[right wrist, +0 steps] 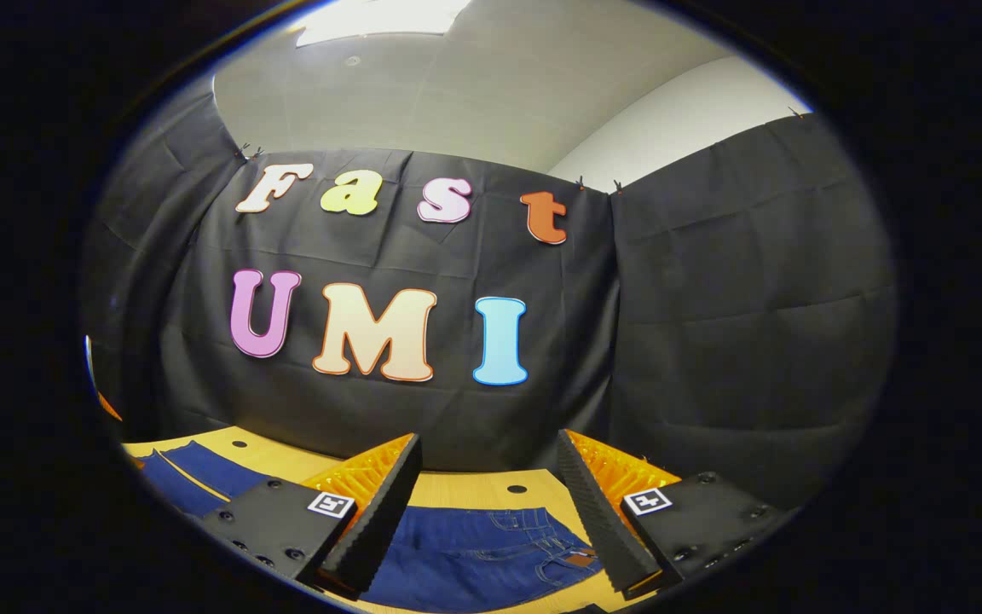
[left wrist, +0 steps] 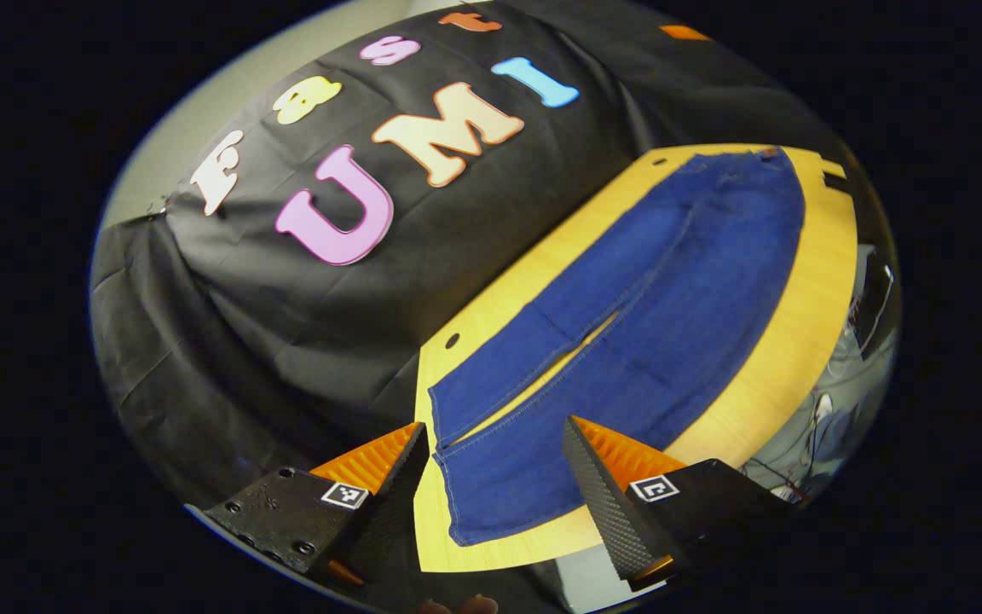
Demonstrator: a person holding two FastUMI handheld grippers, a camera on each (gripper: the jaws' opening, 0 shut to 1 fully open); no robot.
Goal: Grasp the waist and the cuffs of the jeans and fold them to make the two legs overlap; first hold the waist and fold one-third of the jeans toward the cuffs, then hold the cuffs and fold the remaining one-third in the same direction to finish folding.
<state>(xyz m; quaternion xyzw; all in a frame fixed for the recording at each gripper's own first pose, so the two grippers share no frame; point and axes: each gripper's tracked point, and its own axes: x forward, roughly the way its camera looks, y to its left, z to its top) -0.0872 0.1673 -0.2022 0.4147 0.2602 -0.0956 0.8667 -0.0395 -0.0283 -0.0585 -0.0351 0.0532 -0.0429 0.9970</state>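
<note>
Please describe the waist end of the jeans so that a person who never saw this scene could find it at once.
Start at the yellow wooden table before the black cloth wall. The blue jeans lie flat along it. The waist is the undivided end with pockets and a small brown patch; the other end splits into two cuffs.

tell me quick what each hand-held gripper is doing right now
Left hand-held gripper: open, empty, above the cuffs of the blue denim jeans.
Right hand-held gripper: open, empty, above the jeans' waist.
</note>
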